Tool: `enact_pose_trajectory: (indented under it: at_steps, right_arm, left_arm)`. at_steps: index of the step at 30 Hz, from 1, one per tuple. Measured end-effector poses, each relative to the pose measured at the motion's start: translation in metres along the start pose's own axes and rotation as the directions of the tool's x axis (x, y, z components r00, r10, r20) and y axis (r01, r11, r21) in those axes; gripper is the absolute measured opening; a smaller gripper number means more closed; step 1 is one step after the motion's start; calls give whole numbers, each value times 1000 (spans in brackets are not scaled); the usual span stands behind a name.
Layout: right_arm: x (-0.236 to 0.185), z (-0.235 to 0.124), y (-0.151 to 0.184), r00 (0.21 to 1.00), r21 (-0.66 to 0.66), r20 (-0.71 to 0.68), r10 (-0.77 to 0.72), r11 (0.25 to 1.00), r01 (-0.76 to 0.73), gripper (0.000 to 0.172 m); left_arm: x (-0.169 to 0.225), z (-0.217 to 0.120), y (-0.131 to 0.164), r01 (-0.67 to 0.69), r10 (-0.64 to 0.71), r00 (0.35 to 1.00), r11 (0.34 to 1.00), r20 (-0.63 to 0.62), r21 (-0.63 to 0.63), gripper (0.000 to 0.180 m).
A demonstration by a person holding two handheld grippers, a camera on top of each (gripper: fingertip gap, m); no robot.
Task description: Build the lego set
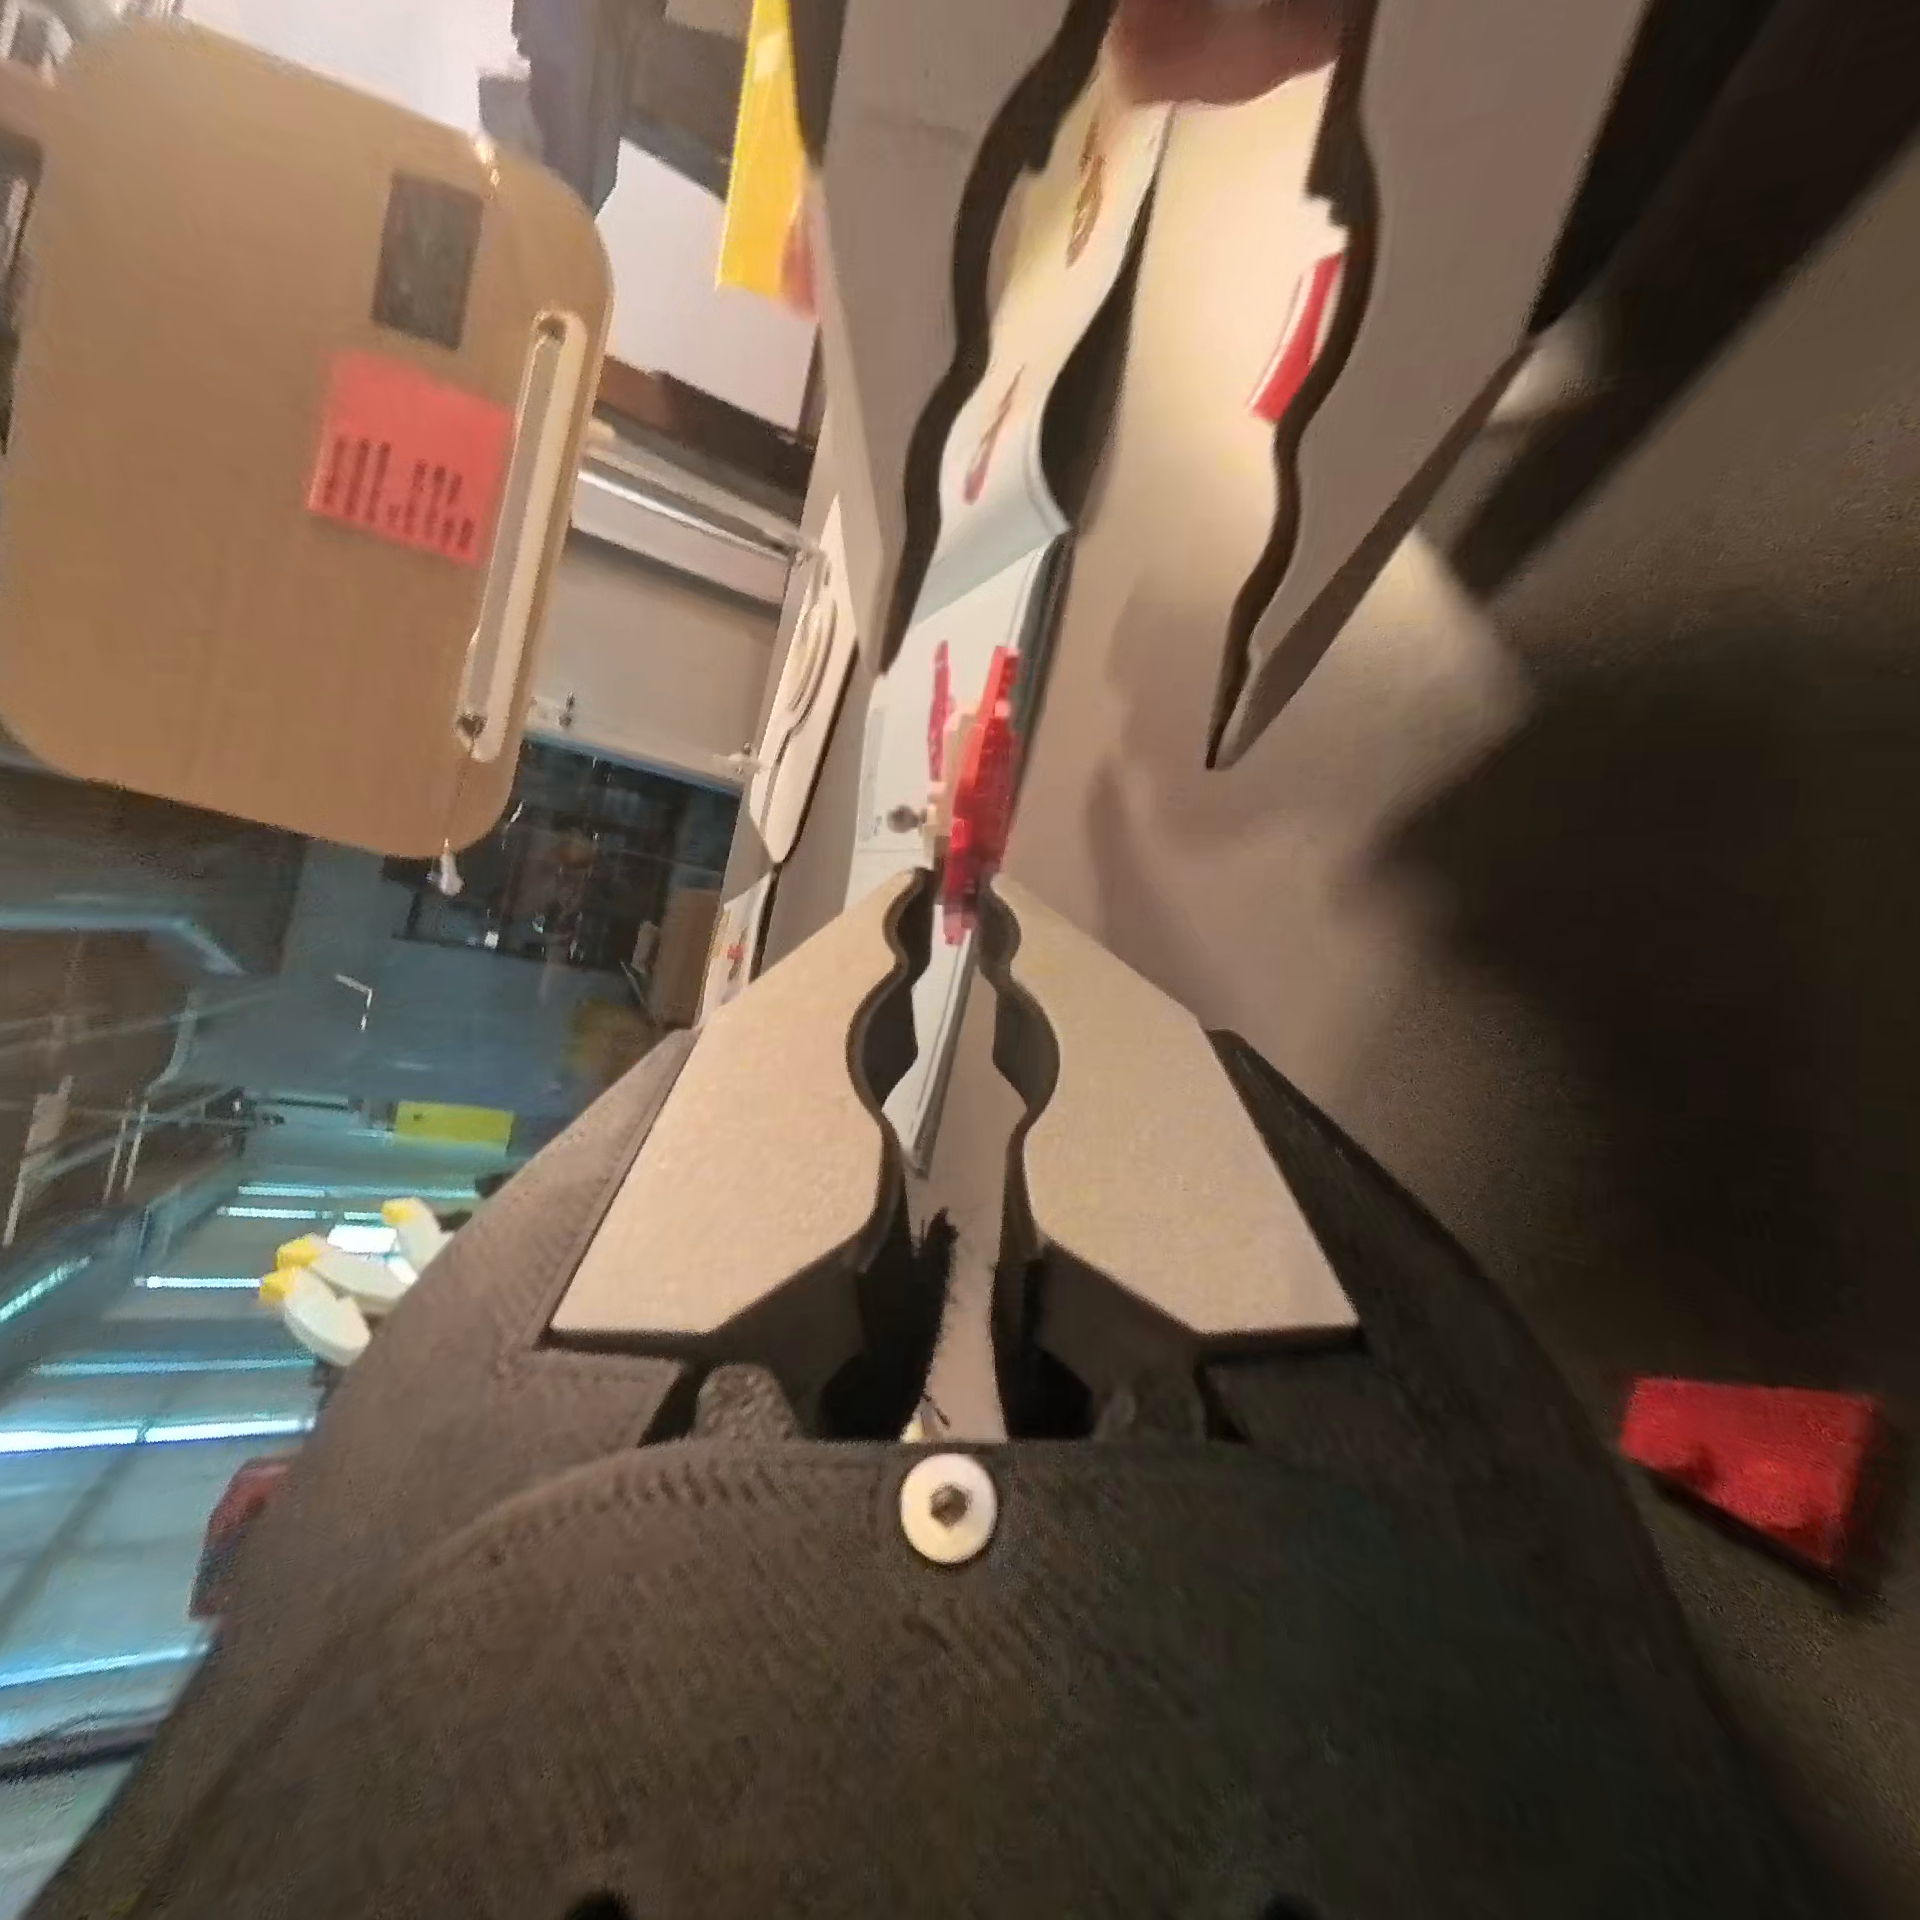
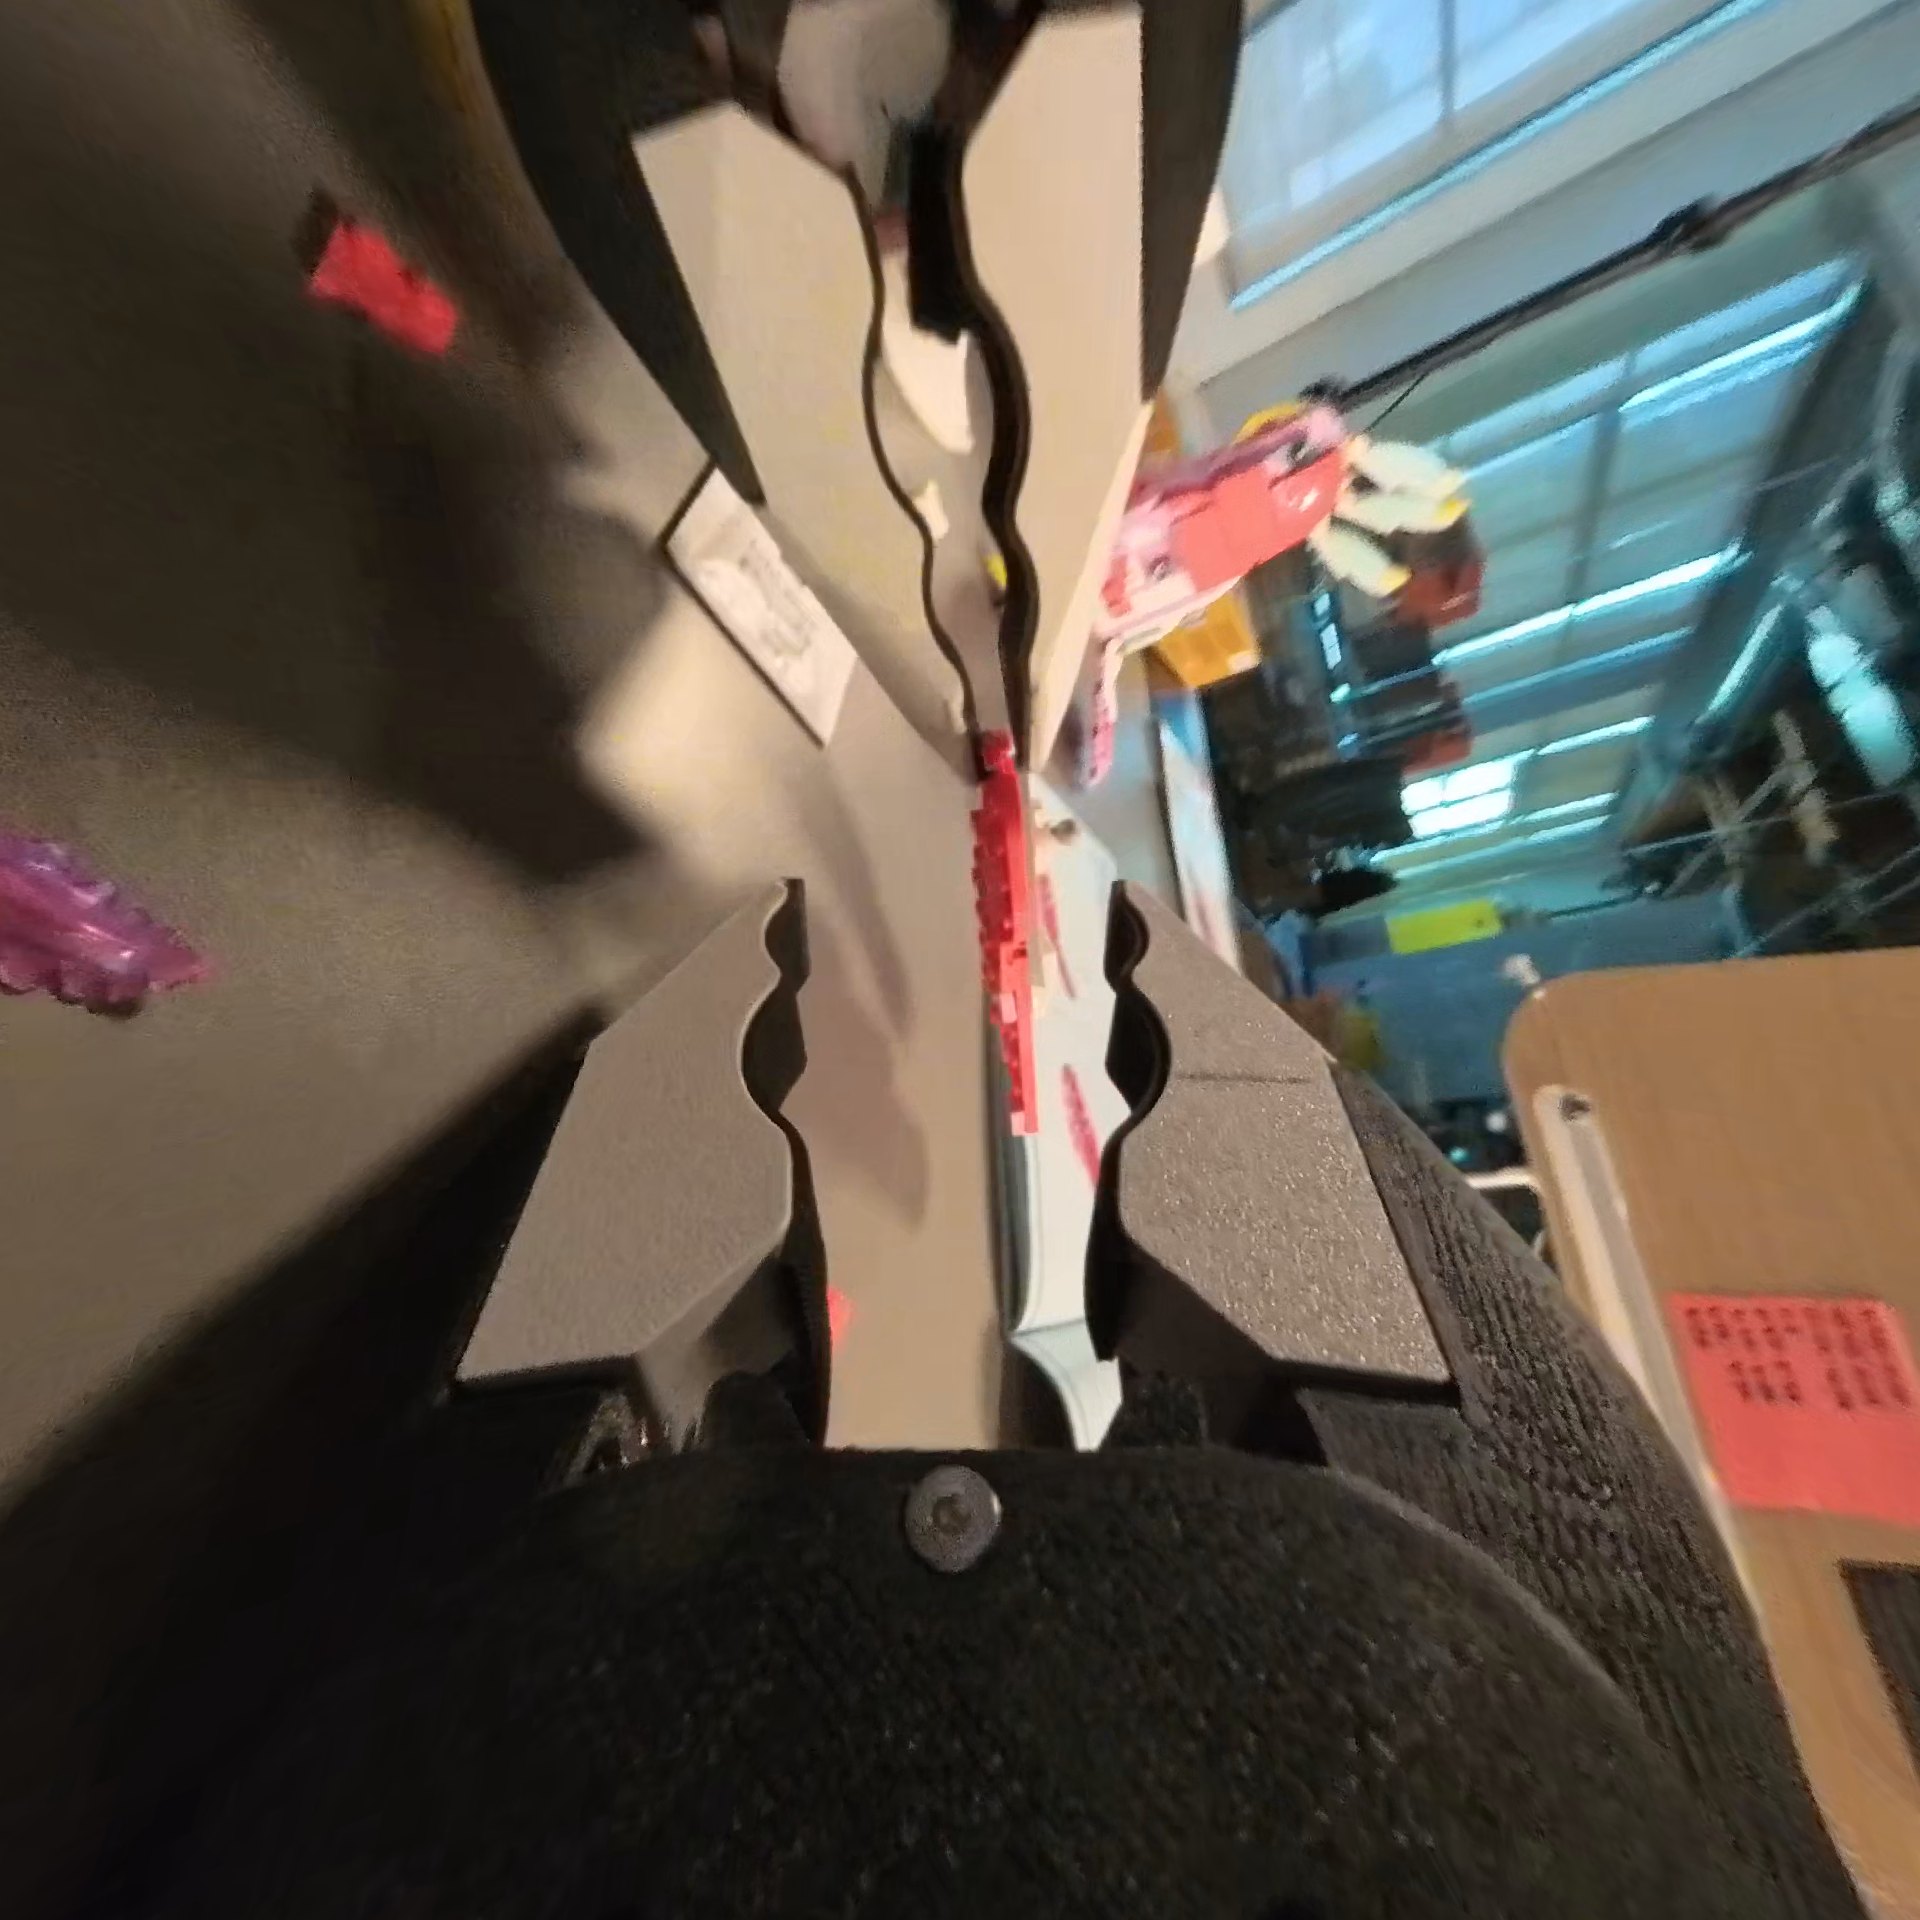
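A flat red brick build [image 1: 985,769] lies over a white printed booklet [image 1: 940,1049] on the grey table [image 1: 1143,436]. My left gripper [image 1: 956,888] is shut on the near end of the build, with both tips pressed against it. The right wrist view shows the same grip, with the left gripper [image 2: 987,748] closed on the far end of the build [image 2: 1003,935]. My right gripper [image 2: 956,894] is open. The build and the booklet [image 2: 1049,1247] lie between its fingers, and neither pad touches them. In the left wrist view the right gripper [image 1: 1049,707] faces me with its fingers spread.
A cardboard box with a red label [image 1: 260,468] is beside the table and also shows in the right wrist view [image 2: 1714,1195]. A loose red brick [image 1: 1756,1475] and a purple piece [image 2: 73,925] lie on the table. White and yellow pieces [image 1: 343,1278] lie farther off. The purple piece [image 2: 73,925] sits 9 centimeters or so from the ends of my right fingers.
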State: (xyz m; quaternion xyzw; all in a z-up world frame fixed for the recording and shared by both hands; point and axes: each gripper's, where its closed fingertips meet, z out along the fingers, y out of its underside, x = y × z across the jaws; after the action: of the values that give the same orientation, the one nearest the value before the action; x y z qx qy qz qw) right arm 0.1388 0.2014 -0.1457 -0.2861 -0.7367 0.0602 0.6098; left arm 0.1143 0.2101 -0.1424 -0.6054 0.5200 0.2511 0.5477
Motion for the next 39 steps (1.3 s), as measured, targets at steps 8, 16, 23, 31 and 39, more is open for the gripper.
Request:
enact_pose_trajectory:
  at_steps: [8, 16, 23, 31, 39]
  right_arm:
    - [34, -16, -13, 978, 160, -192, 81, 986, -50, 45]
    - [28, -10, -1, 984, 120, -157, 86, 990, -68, 43]
    - [23, -5, 4, 987, 85, -145, 74, 994, -62, 36]
    - [24, 2, 26, 985, -31, -156, 75, 996, -81, 34]
    - [25, 4, 36, 984, -87, -167, 69, 993, -84, 33]
  left_arm:
    - [-4, 2, 5, 48, -48, 999, 999, 14, 6, 7]
    - [-4, 4, 7, 11, -12, 999, 1000, 37, 22, 7]
    - [-4, 6, 5, 5, -7, 998, 999, 56, 35, 7]
    - [-6, 5, 1, -20, 16, 996, 999, 83, 50, 7]
    - [-4, 4, -5, -51, 45, 995, 997, 91, 63, 7]
